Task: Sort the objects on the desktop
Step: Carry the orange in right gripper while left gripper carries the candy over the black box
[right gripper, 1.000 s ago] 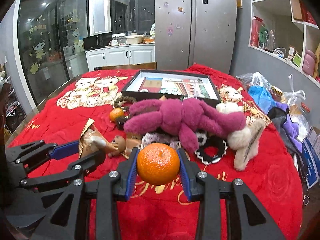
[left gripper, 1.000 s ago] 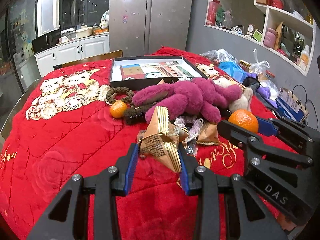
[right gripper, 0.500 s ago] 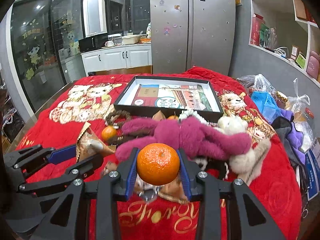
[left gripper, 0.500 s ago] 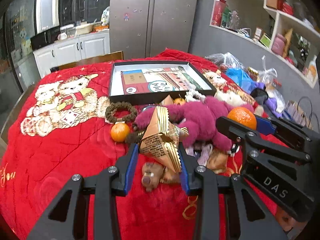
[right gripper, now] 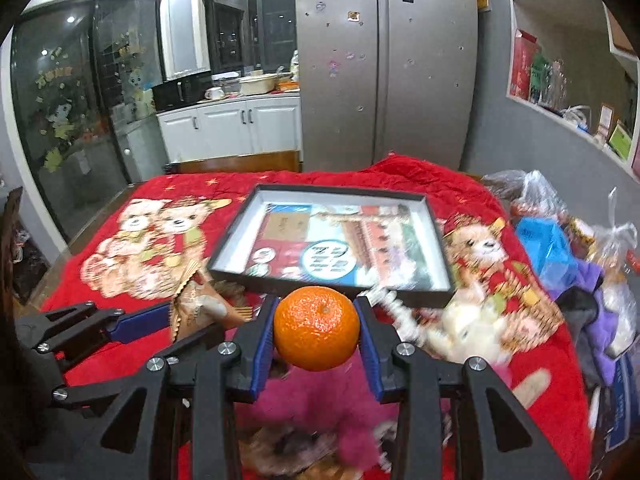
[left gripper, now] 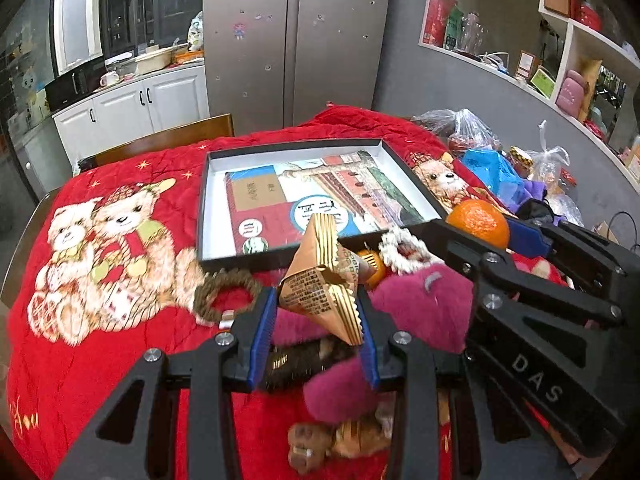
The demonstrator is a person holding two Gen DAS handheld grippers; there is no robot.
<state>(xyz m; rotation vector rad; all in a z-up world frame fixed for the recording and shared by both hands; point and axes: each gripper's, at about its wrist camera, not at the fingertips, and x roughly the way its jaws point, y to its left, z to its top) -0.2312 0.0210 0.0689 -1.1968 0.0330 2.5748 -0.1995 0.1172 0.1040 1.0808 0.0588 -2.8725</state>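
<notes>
- The pink plush toy [left gripper: 420, 304] is mostly covered by the left gripper's fingers [left gripper: 262, 332]; its head cannot be made out.
- In the right wrist view the same pink toy [right gripper: 316, 404] is smeared by blur and sits behind the gripper frame.
- A small brown plush [left gripper: 308, 444] at the bottom edge is blurred and partly behind the frame.
- The second orange [left gripper: 374, 266] shows only a sliver behind the gold snack packet [left gripper: 324, 276].
- The white scrunchie [right gripper: 394, 312] is blurred; its shape is unclear.
- The dark object [left gripper: 296, 364] between the left fingers is too blurred to identify.
- Print inside the black tray [right gripper: 236, 244] is unreadable.
- The bags [right gripper: 580, 240] at the right run off the picture's edge.
</notes>
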